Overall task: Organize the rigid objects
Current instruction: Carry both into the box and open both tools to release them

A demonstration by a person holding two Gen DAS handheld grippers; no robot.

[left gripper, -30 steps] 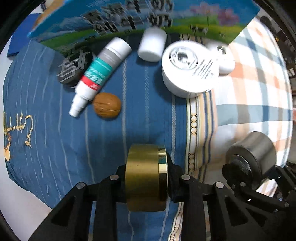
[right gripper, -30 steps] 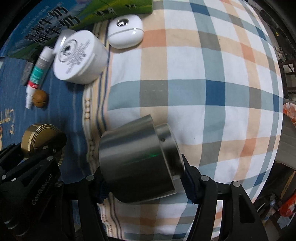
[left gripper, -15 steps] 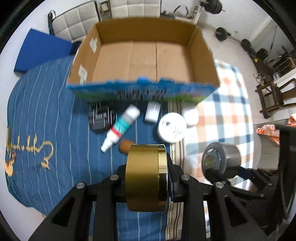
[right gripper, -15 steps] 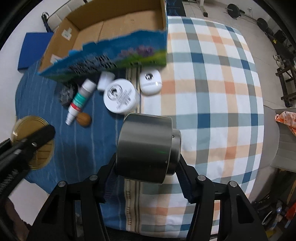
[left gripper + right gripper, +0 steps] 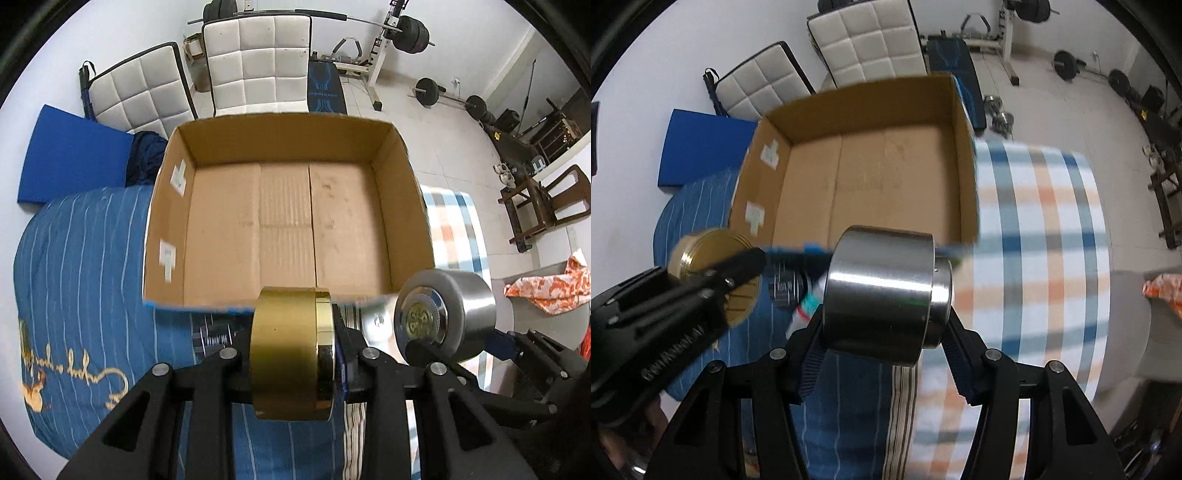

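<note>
Clamping a gold tin (image 5: 291, 350) across its flat faces, the left gripper (image 5: 293, 369) has risen from the blue cloth (image 5: 85, 266) to the near rim of the cardboard box (image 5: 288, 206); beside it the right gripper (image 5: 882, 332) grips a steel canister (image 5: 882, 291) the same way. Both cylinders lie with their axes crosswise, from finger to finger. Just ahead, the empty box floor has come into view, so a drop-in seems the likely next step.

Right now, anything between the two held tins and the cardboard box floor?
Nothing visible. The gold tin and steel tin sit clamped in the hand-held grippers near the cardboard box's near wall; its top is open and its floor bare.
</note>
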